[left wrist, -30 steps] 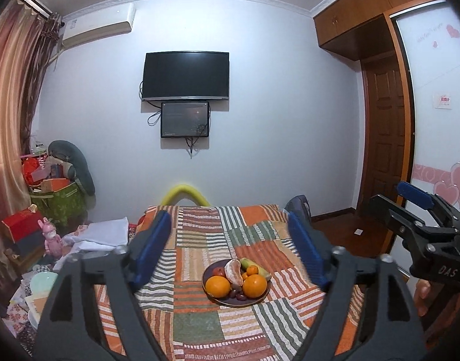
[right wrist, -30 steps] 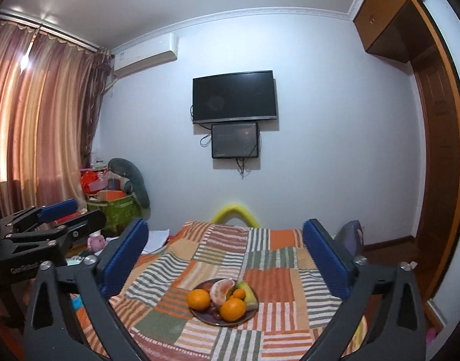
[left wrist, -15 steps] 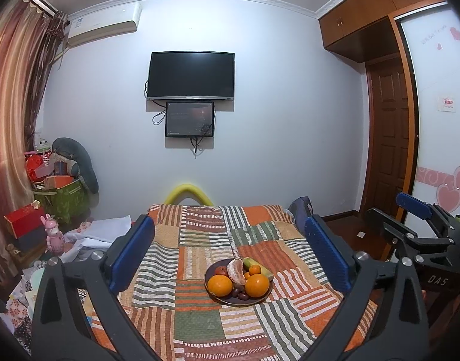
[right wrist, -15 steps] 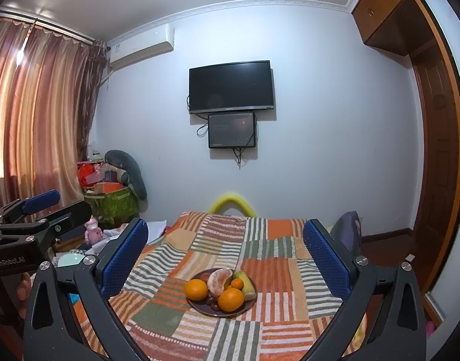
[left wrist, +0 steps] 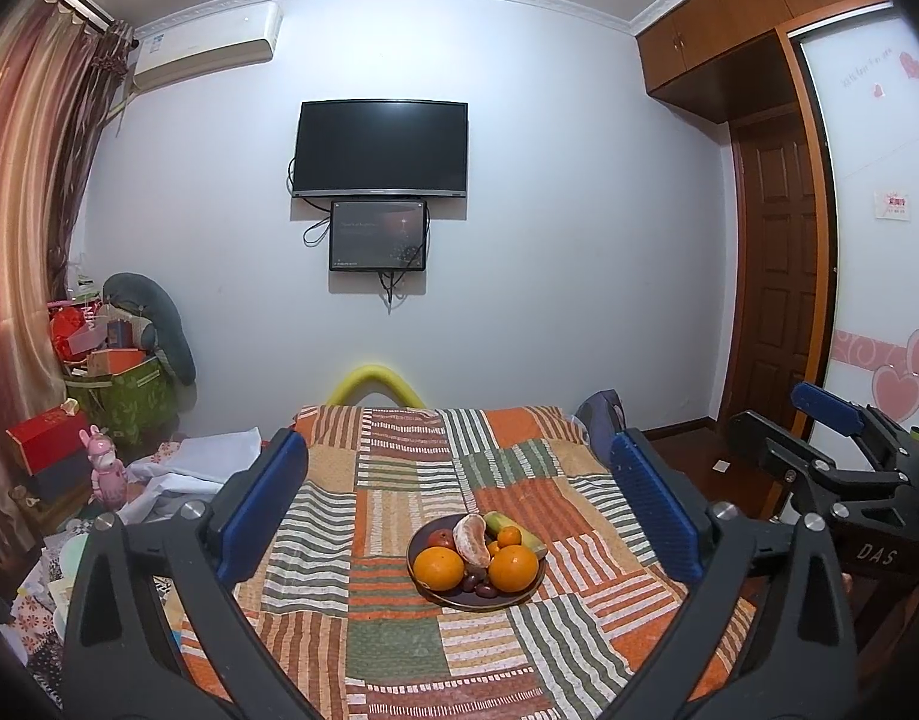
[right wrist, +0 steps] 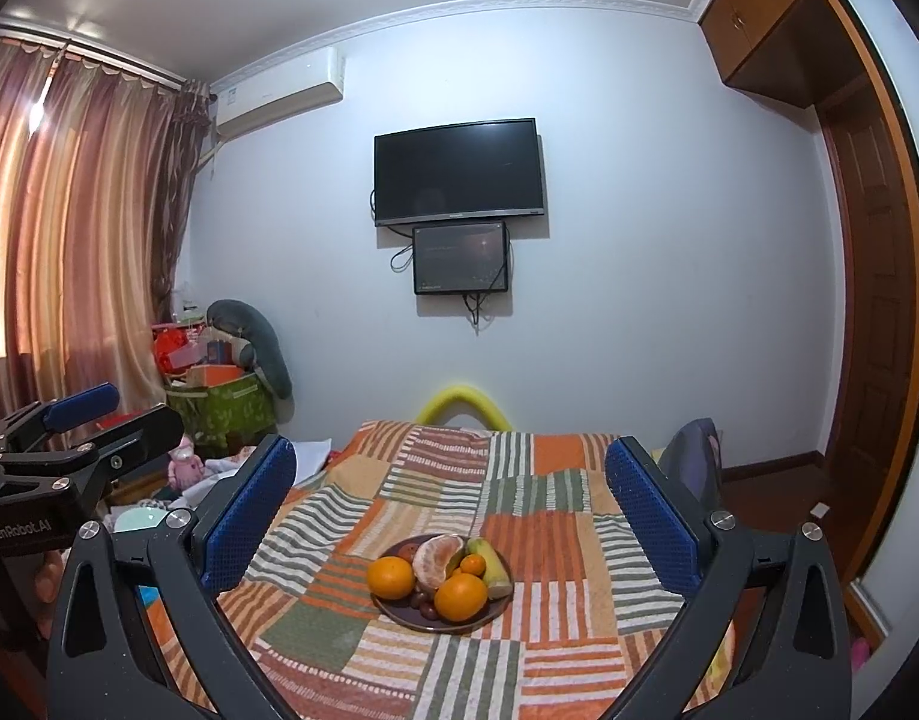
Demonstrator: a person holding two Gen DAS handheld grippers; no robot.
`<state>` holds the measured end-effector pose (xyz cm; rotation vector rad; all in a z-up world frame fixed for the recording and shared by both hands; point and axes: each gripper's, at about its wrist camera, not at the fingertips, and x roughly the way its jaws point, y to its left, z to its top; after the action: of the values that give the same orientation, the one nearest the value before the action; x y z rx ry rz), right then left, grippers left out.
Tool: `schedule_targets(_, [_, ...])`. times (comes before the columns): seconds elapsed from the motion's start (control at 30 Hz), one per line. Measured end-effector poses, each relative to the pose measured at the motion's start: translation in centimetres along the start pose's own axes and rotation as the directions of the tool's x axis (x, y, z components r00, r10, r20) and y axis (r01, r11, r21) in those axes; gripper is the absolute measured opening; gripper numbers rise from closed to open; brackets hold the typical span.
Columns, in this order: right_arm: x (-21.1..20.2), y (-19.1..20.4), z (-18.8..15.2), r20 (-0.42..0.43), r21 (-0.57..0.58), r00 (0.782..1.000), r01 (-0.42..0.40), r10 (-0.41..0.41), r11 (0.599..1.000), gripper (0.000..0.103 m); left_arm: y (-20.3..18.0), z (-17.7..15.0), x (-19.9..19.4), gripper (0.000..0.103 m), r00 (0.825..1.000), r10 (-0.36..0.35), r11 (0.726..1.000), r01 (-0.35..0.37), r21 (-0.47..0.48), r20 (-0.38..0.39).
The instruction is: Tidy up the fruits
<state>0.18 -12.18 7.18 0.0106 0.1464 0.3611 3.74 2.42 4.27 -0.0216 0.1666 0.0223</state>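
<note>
While both grippers hang open & empty, we see the fruit plate [left wrist: 459,600] on the bed [left wrist: 399,642], straight ahead betw. left gripper [left wrist: 459,510] fingers, well apart; right gripper [right wrist: 450,510] approx. equally near.

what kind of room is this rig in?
Most likely a home bedroom. A surface that looks like a bed under a patchwork blanket carries the plate of fruit. A TV hangs on the wall, with an air conditioner near the curtains and a built-in wardrobe.
</note>
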Motion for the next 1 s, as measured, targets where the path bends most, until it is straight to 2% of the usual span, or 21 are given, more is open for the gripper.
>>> schedule_targets(1.0, [-0.18, -0.02, 0.46, 0.002, 0.006, 1.000, 0.001, -0.001, 1.000, 0.103, -0.23, 0.02, -0.03, 0.102, 1.000, -0.010, 1.000, 0.010, -0.014, -0.008])
